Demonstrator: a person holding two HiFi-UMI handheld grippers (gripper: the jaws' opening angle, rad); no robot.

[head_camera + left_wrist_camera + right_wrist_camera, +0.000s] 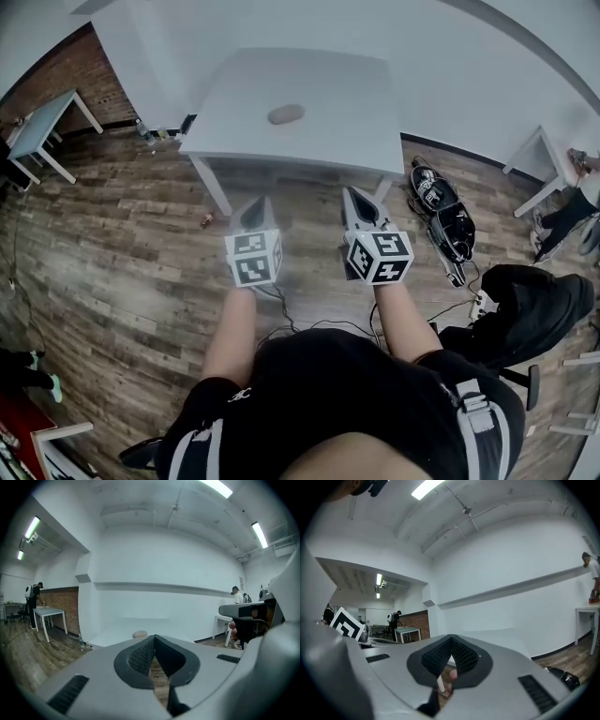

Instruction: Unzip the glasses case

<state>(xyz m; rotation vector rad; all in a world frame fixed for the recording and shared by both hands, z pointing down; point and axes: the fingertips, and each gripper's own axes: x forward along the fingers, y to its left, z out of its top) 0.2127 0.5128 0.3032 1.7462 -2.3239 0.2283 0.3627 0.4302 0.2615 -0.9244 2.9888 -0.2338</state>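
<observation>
Table [309, 80]: plain white, top and legs alike. Glasses case [286, 114]: muted grey-beige, no pattern discernible. Left tool [260, 202] and right tool [352, 193]: pale grey shells with black textured pads [140, 656], and a cube [253, 258] of black-and-white square markers on each. Floor [112, 244]: brown wood planks, mottled grain. Wall [164, 559]: white, with a reddish-brown brick section [70, 70]. Person's top [347, 394]: black.

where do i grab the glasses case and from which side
Probably pinch the glasses case across its narrow width near one end, coming from the table's near edge. It lies flat, long side across; its zip is too small to see.
</observation>
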